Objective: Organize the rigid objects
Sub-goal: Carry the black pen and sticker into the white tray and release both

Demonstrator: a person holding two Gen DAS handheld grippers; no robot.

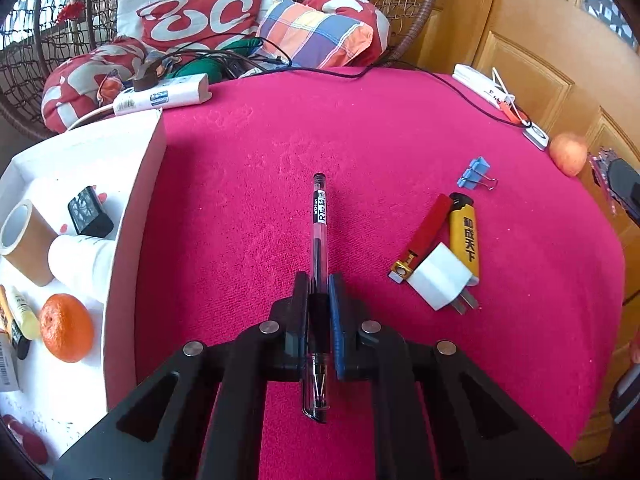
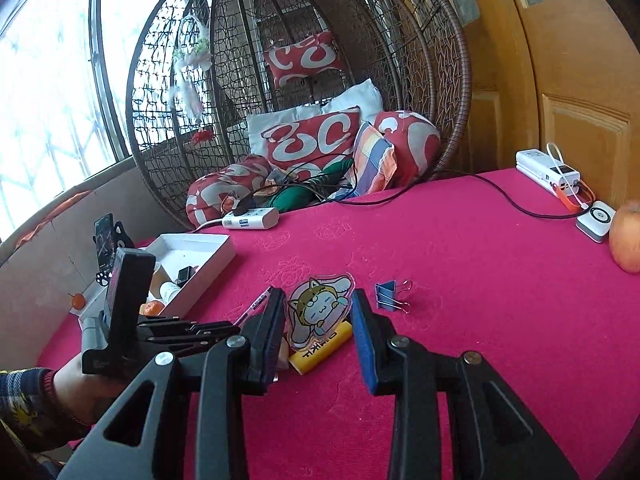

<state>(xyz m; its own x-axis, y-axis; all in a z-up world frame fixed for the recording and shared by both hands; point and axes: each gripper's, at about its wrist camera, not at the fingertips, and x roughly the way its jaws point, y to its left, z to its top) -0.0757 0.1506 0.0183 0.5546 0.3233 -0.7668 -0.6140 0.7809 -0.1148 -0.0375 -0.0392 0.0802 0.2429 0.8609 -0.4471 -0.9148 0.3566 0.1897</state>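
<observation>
My left gripper (image 1: pixel 319 280) is shut on a clear black-ink pen (image 1: pixel 319 216). The pen lies along the fingers, its cap end pointing away over the pink tablecloth. To its right lie a yellow lighter (image 1: pixel 464 236), a red clipper (image 1: pixel 426 232), a white plug adapter (image 1: pixel 440 282) and a blue binder clip (image 1: pixel 474 178). My right gripper (image 2: pixel 318 304) is shut on a flat cartoon cat plaque (image 2: pixel 320 308), held upright above the lighter (image 2: pixel 320 350). The binder clip (image 2: pixel 388 294) sits just right of it. The pen (image 2: pixel 258 304) shows at the left.
A white box (image 1: pixel 136 184) at the left holds an orange (image 1: pixel 66 328), a tape roll (image 1: pixel 20 236), a white cup and small items. An apple (image 1: pixel 568 154), a power bank (image 2: pixel 544 168) and a black cable lie at the far right. A power strip (image 2: pixel 252 218) and cushions sit behind.
</observation>
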